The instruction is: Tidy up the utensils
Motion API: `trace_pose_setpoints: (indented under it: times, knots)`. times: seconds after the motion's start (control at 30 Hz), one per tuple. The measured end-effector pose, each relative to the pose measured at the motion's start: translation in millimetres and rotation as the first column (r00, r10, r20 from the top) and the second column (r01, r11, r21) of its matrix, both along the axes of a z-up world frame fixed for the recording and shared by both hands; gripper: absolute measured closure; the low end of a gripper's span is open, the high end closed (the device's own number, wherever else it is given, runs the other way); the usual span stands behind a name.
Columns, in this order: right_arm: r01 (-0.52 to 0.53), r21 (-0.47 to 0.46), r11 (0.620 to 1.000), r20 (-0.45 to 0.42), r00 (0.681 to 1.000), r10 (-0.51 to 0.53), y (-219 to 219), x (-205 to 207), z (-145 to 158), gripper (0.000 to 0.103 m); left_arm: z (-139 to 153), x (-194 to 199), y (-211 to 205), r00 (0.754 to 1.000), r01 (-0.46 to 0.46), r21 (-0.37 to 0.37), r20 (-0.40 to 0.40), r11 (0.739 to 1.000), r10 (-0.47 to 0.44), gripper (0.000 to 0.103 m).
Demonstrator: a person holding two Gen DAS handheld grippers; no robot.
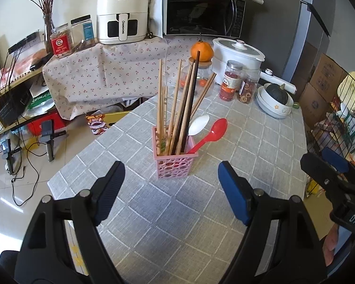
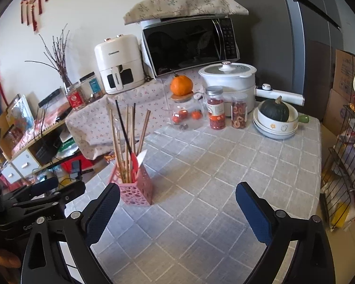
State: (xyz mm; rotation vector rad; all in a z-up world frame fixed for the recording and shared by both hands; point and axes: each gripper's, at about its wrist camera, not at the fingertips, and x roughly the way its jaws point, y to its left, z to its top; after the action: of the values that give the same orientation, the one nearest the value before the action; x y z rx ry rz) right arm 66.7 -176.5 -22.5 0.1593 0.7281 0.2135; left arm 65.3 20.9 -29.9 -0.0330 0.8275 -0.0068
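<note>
Pink perforated plastic, square in section, the utensil holder [image 1: 175, 163] stands upright on the grey checked tablecloth [image 1: 248, 142] near the table's left edge, and it already carries everything the task seems to concern: a spread of long wooden chopsticks [image 1: 175, 108] with one dark pair among them, a white plastic spoon [image 1: 198, 122] and a red plastic spoon [image 1: 211, 131], both leaning bowl-up towards the right. No loose utensil shows on the cloth in either view, so by my reading the sorting is done or nearly so, and the step in hand is a clean retreat. The left gripper [image 1: 171, 189] hovers just short of the holder with its blue-padded jaws spread wide and nothing between them; the right gripper [image 2: 177, 208] is likewise wide open and empty, with the holder off to its left. To finish well, both should draw back along their own line rather than sweep sideways, since the holder looks light and top-heavy with tall sticks, and a brush against the leaning spoon handles or chopstick tips could tip it over the near table edge. The glass jar with an orange on its lid [image 2: 185, 108], the spice jars and the stacked bowls sit well apart at the far side and pose little risk.
</note>
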Motion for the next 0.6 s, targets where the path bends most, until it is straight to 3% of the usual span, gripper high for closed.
trace_pose_setpoints:
  times: [0.6]
  knots:
    - [0.059,-0.004,0.998,-0.042,0.997,-0.059,-3.9,6.2,-10.3,0.003,-1.8,3.2,-5.4,1.000,0.018,-0.005,0.005,1.000,-0.018,0.022]
